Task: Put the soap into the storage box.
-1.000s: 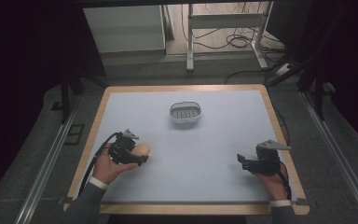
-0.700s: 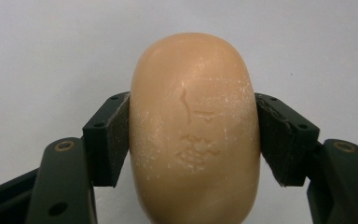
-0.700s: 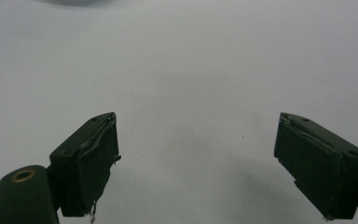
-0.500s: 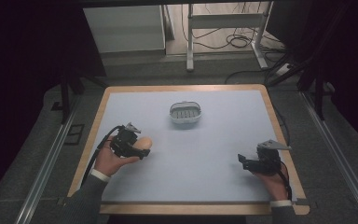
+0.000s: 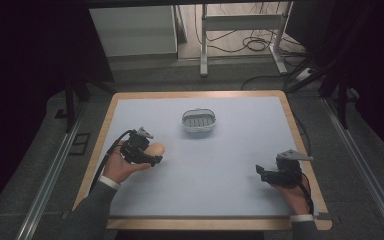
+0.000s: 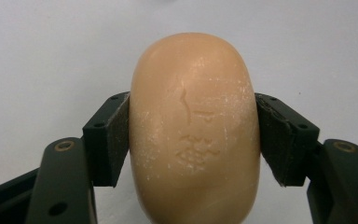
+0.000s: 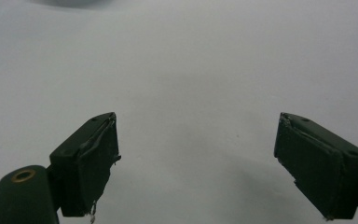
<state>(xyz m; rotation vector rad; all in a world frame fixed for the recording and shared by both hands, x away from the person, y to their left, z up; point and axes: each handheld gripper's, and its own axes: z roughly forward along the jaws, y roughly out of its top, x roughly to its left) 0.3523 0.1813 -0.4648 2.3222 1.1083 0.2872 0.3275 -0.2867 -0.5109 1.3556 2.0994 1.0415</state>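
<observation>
Soap (image 6: 194, 130), a rounded peach-coloured bar with a stamped mark on its face, sits between the two black jaws of the left tongs (image 6: 194, 140), and both pads press against its sides, so these tongs are closed on it. In the high view the left tongs (image 5: 147, 152) are held by the person's left hand (image 5: 120, 167) over the left part of the counter (image 5: 230, 165), not far from the left edge, and the soap (image 5: 156, 149) sticks out at the front of them; a black cable goes from them back toward the left edge. I cannot tell if the soap touches the white surface or is a little above it. The right tongs (image 7: 196, 163) stand wide apart with nothing between the jaws, above the plain white surface. In the high view the right tongs (image 5: 267, 174) are near the front right corner of the counter, in the right hand (image 5: 292, 192), with a grey three-cornered plate on top. A small white basket (image 5: 198, 121) with a slotted bottom stands toward the far edge, about in the middle, well apart from both tongs. The counter has a wooden border around its white top.
</observation>
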